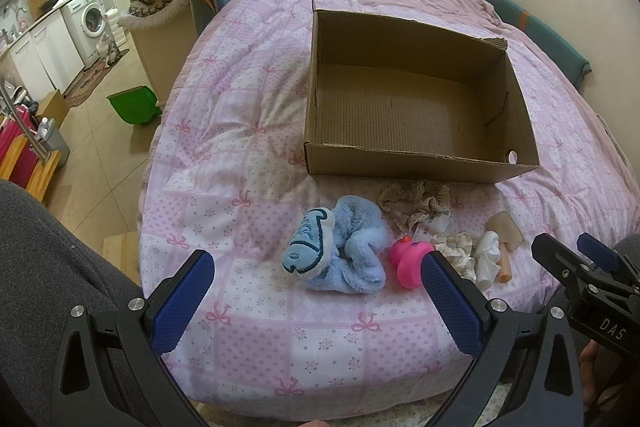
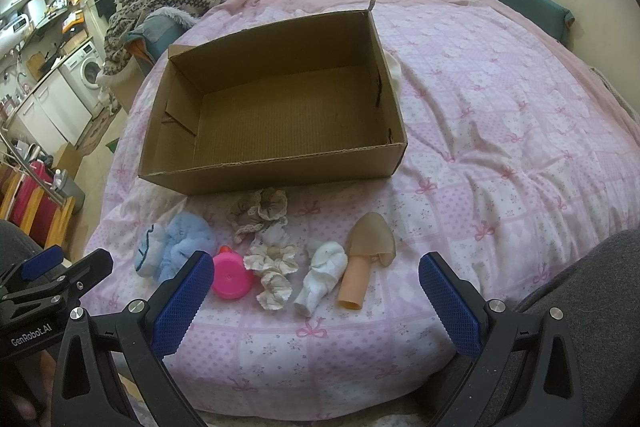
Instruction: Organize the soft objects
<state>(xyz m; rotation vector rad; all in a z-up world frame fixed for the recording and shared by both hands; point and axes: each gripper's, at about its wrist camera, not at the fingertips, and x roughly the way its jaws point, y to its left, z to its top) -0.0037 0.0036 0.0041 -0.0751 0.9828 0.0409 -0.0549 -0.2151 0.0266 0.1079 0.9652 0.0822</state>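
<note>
A row of soft things lies on the pink quilted bed (image 2: pixel 480 147), just in front of an empty cardboard box (image 2: pixel 276 163), with both tools hovering at the near edge of the mattress.

Taken left to right in the right wrist view: a fluffy blue slipper (image 2: pixel 176 247), a pink rubber duck (image 2: pixel 232 277), a cream lace scrunchie (image 2: pixel 272 275) with a beige lace band (image 2: pixel 260 213) behind it nearer the box, a rolled white sock (image 2: pixel 322 277), and a tan stocking on a peg-like form (image 2: pixel 366 251).

The left tool (image 1: pixel 316 303) stands with its blue pads wide apart and nothing between them. The slipper (image 1: pixel 336 247) lies straight ahead of its gap and the duck (image 1: pixel 410 259) just beside its right pad, so this tool looks the nearer to both.

The right tool (image 2: pixel 316 303) is likewise spread and empty. The sock lies directly ahead, with its long axis running roughly away from the tool toward the box, and the stocking sits just to its right.

Nothing is in the box yet, so the sorting appears not yet begun. Each piece would likely travel a short way forward, over the near wall of the box.
</note>
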